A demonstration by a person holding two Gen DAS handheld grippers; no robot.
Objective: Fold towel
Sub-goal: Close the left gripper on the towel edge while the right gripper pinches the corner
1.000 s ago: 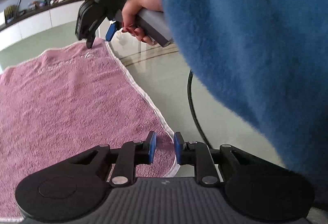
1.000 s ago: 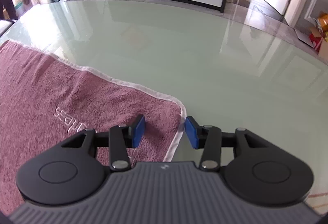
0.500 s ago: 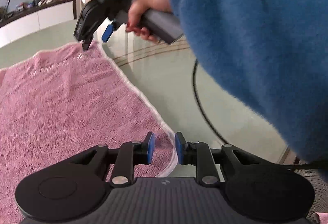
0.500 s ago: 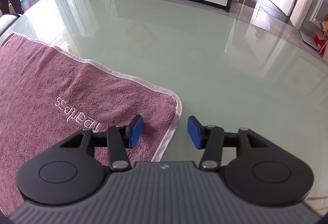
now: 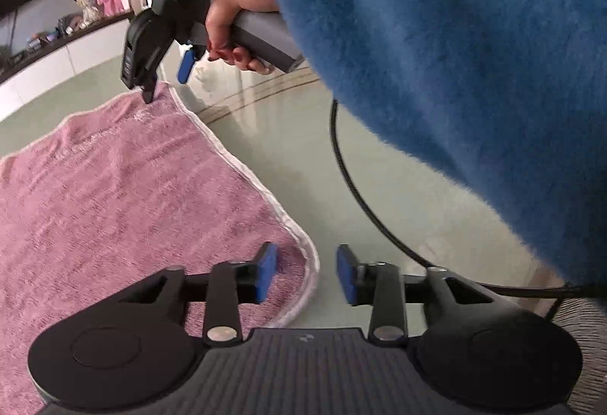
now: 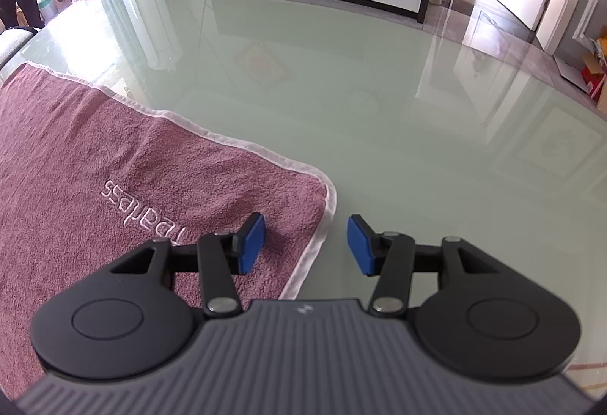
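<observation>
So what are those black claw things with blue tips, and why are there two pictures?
Those are hand-held grippers, not a robot. A person holds each one by a handle, and each has two fingers with blue pads. Each gripper also carries a camera that looks along its fingers.

One picture is from the left gripper. It also shows the person's hand, in a fuzzy blue sleeve, holding the right gripper. The other picture is from the right gripper itself.

A pink towel lies flat on a glass table. Each gripper is at a towel corner, with one pad over the cloth and one over the glass. Both are open. Their jaws have just been moving, the right opening and the left opening and closing, but nothing is pinched yet.
</observation>
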